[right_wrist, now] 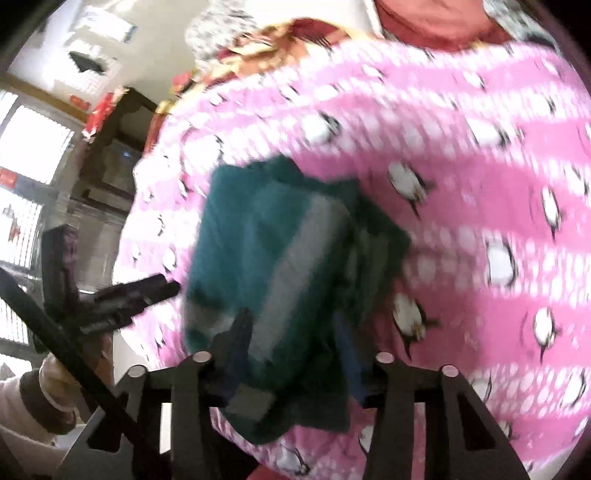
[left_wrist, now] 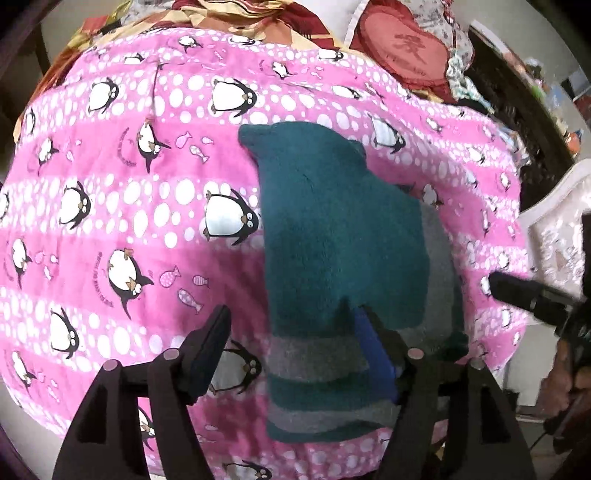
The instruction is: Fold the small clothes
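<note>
A small teal garment with grey stripes lies folded on a pink penguin-print blanket. My left gripper is open above the garment's near end; its right finger lies over the cloth and its left finger stands over the blanket. In the blurred right wrist view the same garment lies between the fingers of my right gripper, which is open and rests over its near edge. The right gripper's tip also shows in the left wrist view, and the left gripper shows in the right wrist view.
Red and yellow patterned bedding and a red cushion lie beyond the blanket. A white patterned surface is at the right. Dark furniture and windows stand at the left of the right wrist view.
</note>
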The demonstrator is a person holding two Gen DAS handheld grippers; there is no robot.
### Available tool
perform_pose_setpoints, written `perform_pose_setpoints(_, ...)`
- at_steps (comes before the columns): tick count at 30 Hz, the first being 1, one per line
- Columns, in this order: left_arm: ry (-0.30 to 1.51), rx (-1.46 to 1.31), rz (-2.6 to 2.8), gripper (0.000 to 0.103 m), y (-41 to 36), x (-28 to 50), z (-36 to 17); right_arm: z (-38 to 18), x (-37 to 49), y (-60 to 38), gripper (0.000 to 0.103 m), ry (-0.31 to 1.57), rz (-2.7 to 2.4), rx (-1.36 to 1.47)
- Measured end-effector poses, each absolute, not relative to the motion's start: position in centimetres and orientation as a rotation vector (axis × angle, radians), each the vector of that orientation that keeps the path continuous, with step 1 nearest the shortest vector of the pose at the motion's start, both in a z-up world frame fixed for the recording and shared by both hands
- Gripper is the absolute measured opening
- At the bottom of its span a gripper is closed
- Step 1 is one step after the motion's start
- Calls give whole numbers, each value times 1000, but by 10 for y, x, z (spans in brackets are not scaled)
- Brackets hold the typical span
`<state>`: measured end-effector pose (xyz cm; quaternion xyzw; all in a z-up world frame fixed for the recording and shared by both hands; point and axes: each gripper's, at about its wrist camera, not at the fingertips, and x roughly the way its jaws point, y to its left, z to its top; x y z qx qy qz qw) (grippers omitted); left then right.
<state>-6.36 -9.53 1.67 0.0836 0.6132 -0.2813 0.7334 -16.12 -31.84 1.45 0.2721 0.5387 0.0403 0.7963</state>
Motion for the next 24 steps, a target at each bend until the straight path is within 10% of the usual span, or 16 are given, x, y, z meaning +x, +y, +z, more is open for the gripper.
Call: perform_pose_setpoints(24, 1400, 227, -477, 81, -112, -65, -16, -25, -168, -254, 34, 1327, 233, 417)
